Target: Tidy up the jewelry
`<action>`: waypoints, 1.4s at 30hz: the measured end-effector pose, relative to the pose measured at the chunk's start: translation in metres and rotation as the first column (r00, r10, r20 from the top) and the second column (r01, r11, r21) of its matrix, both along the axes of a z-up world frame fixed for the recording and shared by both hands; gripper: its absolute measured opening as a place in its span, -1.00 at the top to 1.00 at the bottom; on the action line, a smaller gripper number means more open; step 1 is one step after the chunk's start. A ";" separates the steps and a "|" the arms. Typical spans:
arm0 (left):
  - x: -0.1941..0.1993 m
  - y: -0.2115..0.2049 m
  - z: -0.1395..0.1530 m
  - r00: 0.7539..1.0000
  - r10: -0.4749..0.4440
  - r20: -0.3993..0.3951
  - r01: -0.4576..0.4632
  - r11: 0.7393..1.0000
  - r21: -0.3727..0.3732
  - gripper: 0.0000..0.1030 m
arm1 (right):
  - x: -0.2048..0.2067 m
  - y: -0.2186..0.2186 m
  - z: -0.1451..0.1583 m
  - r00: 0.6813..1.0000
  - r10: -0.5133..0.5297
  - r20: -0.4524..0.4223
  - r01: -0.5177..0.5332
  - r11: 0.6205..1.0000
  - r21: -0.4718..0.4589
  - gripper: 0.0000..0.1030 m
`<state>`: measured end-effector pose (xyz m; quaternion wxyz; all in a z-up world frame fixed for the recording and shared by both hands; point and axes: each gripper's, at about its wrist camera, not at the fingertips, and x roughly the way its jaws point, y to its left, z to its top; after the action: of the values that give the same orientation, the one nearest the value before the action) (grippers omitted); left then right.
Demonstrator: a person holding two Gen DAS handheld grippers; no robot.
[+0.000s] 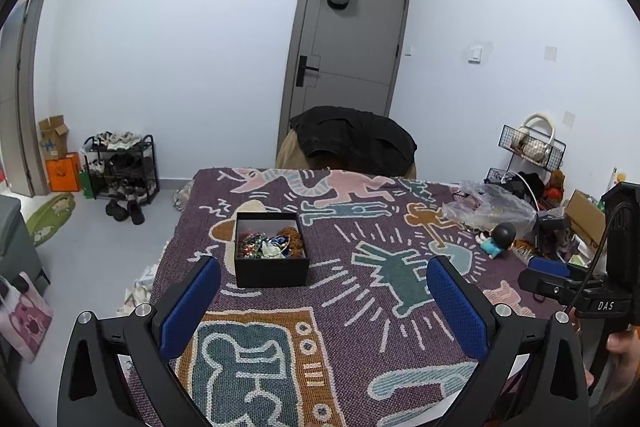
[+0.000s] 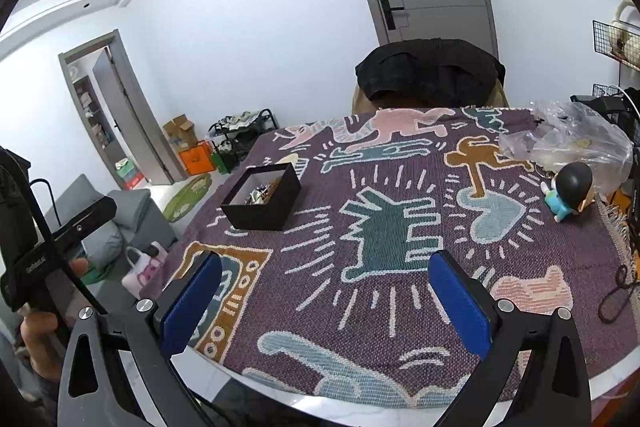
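A black open box point(image 1: 272, 269) stands on the patterned cloth point(image 1: 360, 307) at the table's left side. It holds a tangle of jewelry point(image 1: 268, 241): coloured beads, a brown chain, pale pieces. My left gripper point(image 1: 324, 287) is open and empty, above the near part of the table, with the box just beyond its left finger. My right gripper point(image 2: 325, 287) is open and empty over the near table edge; the box point(image 2: 262, 201) lies far to its front left.
A crumpled clear plastic bag point(image 2: 568, 143) and a small black-haired figurine in blue point(image 2: 568, 195) lie at the table's right. A chair with a dark jacket point(image 1: 354, 143) stands behind the table. A black cord point(image 2: 618, 291) lies at the right edge.
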<state>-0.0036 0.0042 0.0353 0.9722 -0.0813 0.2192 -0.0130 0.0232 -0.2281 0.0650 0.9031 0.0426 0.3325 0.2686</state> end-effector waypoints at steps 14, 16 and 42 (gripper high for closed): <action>0.003 -0.004 -0.001 1.000 -0.016 -0.014 0.016 1.000 -0.004 -0.99 | 0.003 -0.001 -0.003 1.000 -0.010 -0.015 0.010 1.000 -0.007 -1.00; 0.003 -0.004 -0.001 1.000 -0.017 -0.013 0.017 1.000 -0.004 -0.99 | 0.003 -0.001 -0.003 1.000 -0.010 -0.015 0.010 1.000 -0.006 -1.00; 0.002 -0.003 -0.004 1.000 0.006 -0.012 -0.006 1.000 0.002 -0.99 | 0.003 0.001 -0.006 1.000 -0.004 -0.021 0.004 1.000 -0.009 -1.00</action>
<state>-0.0020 0.0009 0.0312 0.9710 -0.0811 0.2246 -0.0094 0.0265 -0.2270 0.0587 0.9003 0.0419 0.3429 0.2646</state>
